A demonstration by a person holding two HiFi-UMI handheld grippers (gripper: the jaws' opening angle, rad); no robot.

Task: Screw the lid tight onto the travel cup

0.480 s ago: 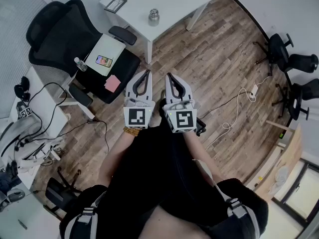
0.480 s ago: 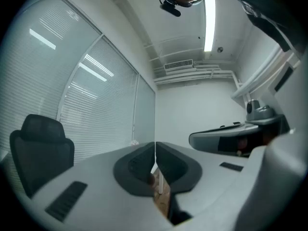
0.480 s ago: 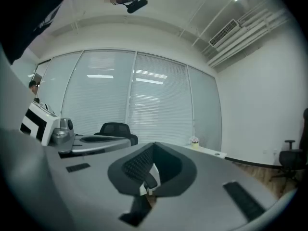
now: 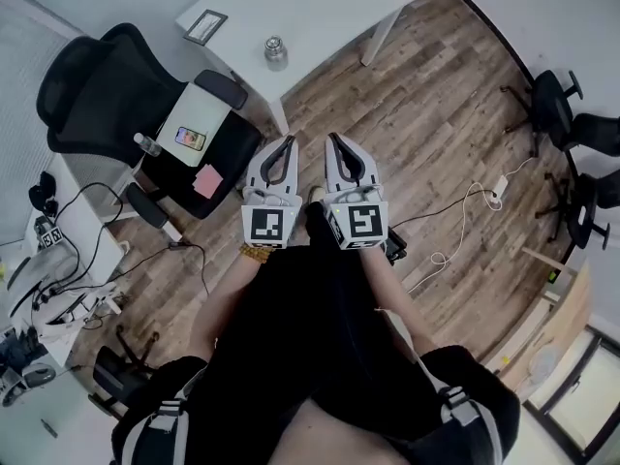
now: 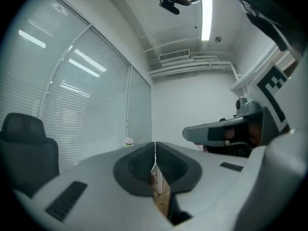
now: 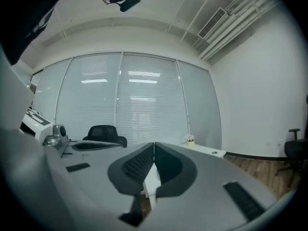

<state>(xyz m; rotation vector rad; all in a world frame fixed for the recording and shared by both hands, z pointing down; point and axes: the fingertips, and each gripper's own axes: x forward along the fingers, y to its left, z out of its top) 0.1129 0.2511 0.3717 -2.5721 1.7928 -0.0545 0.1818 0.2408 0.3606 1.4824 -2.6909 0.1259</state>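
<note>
Travel cup [image 4: 276, 53] stands upright on the white table [image 4: 329, 3] at the far side of the room. It is small and silver. It is too small to tell how its lid sits. A dark flat frame [image 4: 205, 27] lies on the same table, to the left of the cup and apart from it.

Both tools are held out side by side over the wooden floor [image 4: 436, 114], near the person and well apart from the cup. The left gripper [image 4: 287, 142] has its jaws pressed together with nothing between them. The right gripper [image 4: 332, 139] is closed the same way and holds nothing.

On the left is a black chair [image 4: 92, 85]. A white board [image 4: 199, 114] rests on the chair with a phone [image 4: 190, 139] on it. A pink note [image 4: 207, 179] lies just near the board.
</note>
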